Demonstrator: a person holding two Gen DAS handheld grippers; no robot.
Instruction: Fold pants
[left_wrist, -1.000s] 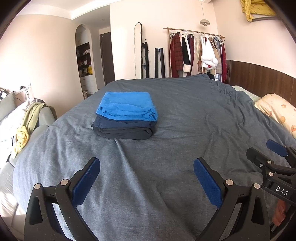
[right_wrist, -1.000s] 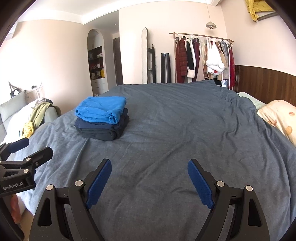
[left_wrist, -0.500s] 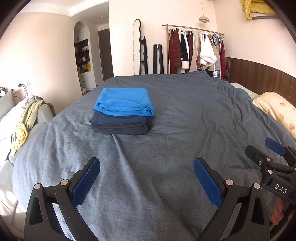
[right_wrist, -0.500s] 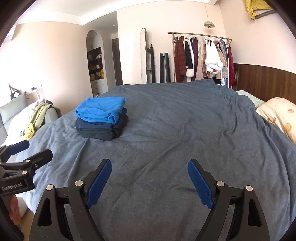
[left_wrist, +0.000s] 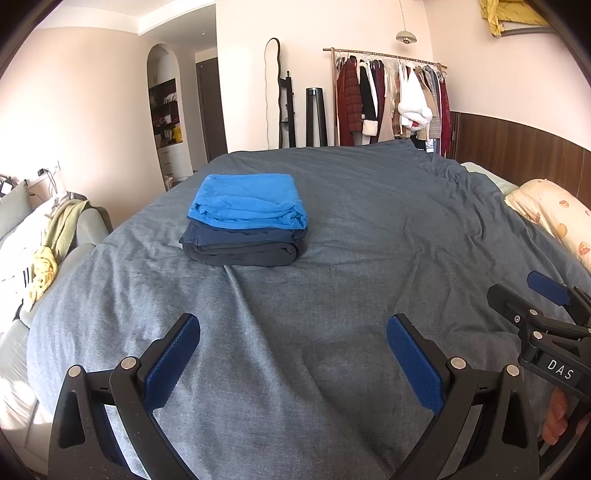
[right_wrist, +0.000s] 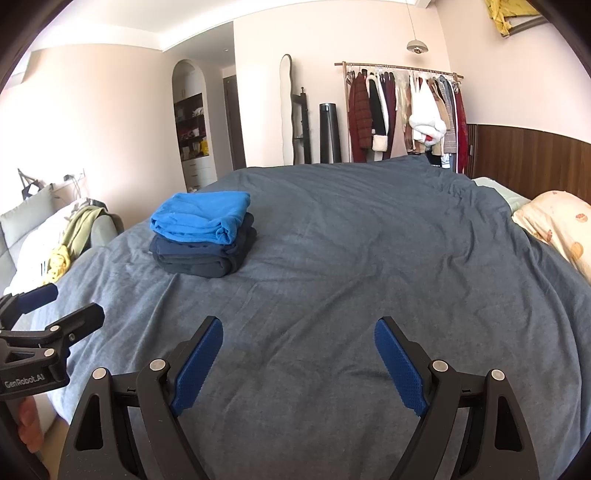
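Note:
A stack of folded pants lies on the grey-blue bed cover (left_wrist: 351, 229): bright blue pants (left_wrist: 249, 201) on top, dark navy and charcoal pants (left_wrist: 240, 249) under them. The right wrist view shows the same stack, blue pants (right_wrist: 201, 216) over dark pants (right_wrist: 205, 254), at the left. My left gripper (left_wrist: 291, 349) hovers open over bare cover, well short of the stack, nothing between its blue pads. My right gripper (right_wrist: 297, 349) is open too, with nothing in it, to the right of the stack. Each gripper shows at the other view's edge.
A patterned pillow (left_wrist: 554, 221) lies at the bed's right. A sofa with a green and yellow cloth (left_wrist: 55, 243) stands left of the bed. A clothes rack (left_wrist: 391, 99), a wavy mirror and a black column stand by the far wall. Wood panelling runs along the right wall.
The left wrist view dipped and rose slightly, so the stack shifted a little in the picture. Both grippers stay open and the pants have not moved.

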